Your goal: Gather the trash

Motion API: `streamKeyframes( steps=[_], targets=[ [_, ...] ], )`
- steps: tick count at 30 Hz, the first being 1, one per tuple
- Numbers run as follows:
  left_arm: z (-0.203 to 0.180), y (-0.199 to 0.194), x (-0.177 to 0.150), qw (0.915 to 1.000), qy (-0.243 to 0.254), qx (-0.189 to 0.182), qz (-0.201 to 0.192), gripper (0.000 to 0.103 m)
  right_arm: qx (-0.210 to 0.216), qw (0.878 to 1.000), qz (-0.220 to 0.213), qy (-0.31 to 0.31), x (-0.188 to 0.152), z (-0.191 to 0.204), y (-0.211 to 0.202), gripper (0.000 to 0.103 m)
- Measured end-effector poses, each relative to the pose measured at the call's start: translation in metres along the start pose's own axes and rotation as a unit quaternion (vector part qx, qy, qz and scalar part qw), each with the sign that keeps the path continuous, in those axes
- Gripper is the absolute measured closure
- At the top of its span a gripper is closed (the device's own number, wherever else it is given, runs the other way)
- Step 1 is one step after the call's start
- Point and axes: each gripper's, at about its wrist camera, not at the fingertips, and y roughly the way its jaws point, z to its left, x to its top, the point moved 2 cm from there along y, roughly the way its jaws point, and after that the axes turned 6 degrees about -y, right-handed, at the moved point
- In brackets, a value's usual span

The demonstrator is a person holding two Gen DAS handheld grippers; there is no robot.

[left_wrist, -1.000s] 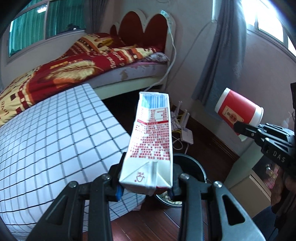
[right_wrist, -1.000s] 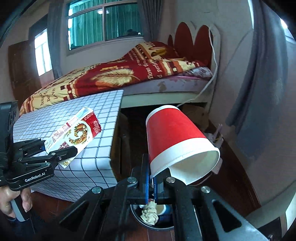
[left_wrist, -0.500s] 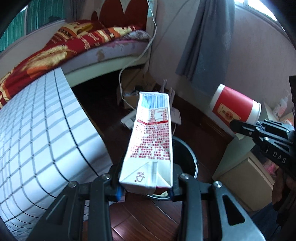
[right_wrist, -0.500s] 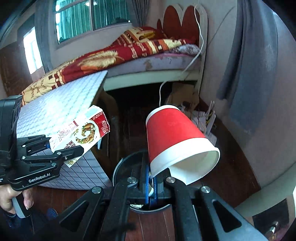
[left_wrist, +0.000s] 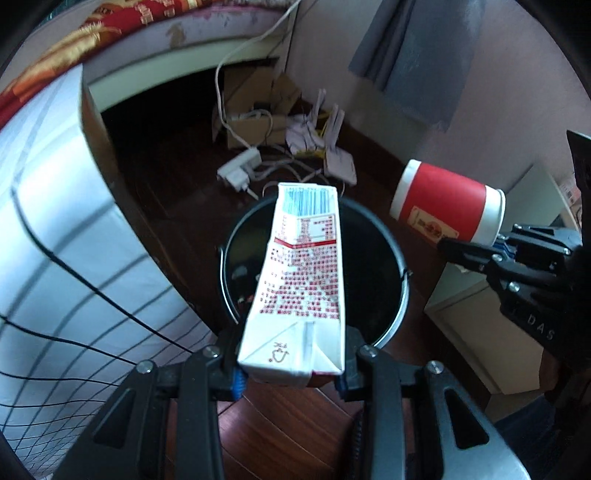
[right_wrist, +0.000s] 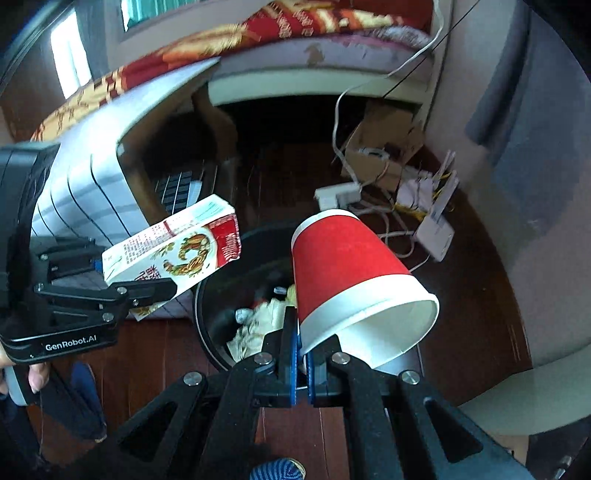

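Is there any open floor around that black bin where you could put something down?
Bare dark wood floor lies right of the round black trash bin, toward the wall, and in front of it nearest the camera. Behind the bin it is crowded: white power strip, tangled cables, white router, cardboard box.

Bed (right_wrist: 258, 33), checked table (left_wrist: 55, 229), power strip (left_wrist: 240, 173), curtain (left_wrist: 417, 59)

Dim daylight from a window (right_wrist: 70, 62) upper left; fisheye edges bend, darken and smear with motion blur.
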Motion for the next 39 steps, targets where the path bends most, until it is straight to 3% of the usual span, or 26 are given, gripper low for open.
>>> streamKeyframes(
  steps=[7, 8, 9, 10, 11, 15, 20, 39],
  targets=[
    [0.0, 0.037, -0.004, 0.9985, -0.006, -0.014, 0.052, 0.064, 0.046, 0.995, 0.072, -0.045, -0.009, 0.01, 0.055, 0.098],
    [0.004, 0.043, -0.005, 0.9979, -0.017, -0.015, 0.06, 0.059, 0.036, 0.993, 0.092, -0.06, -0.011, 0.011, 0.067, 0.089],
    [0.007, 0.048, -0.007, 0.9972, -0.027, -0.007, 0.069, 0.034, 0.013, 0.992, 0.109, -0.066, -0.016, 0.008, 0.077, 0.073],
    [0.01, 0.05, -0.009, 0.997, -0.034, 0.003, 0.07, 0.013, -0.001, 0.99, 0.126, -0.066, -0.021, 0.004, 0.084, 0.022],
    [0.011, 0.048, -0.011, 0.9971, -0.035, 0.011, 0.066, 0.01, -0.005, 0.988, 0.139, -0.063, -0.026, 0.0, 0.089, 0.0],
    [0.017, 0.036, -0.021, 0.9978, -0.031, 0.044, 0.04, 0.004, -0.02, 0.99, 0.138, -0.023, -0.038, -0.018, 0.082, 0.0],
    [0.029, 0.017, -0.028, 0.9959, -0.059, 0.069, 0.008, 0.004, -0.016, 0.993, 0.106, 0.049, -0.034, -0.024, 0.065, 0.0],
    [0.049, -0.08, -0.039, 0.9886, -0.08, 0.104, -0.073, 0.004, -0.007, 0.999, 0.012, 0.039, -0.002, 0.046, -0.024, 0.0]
  ],
)
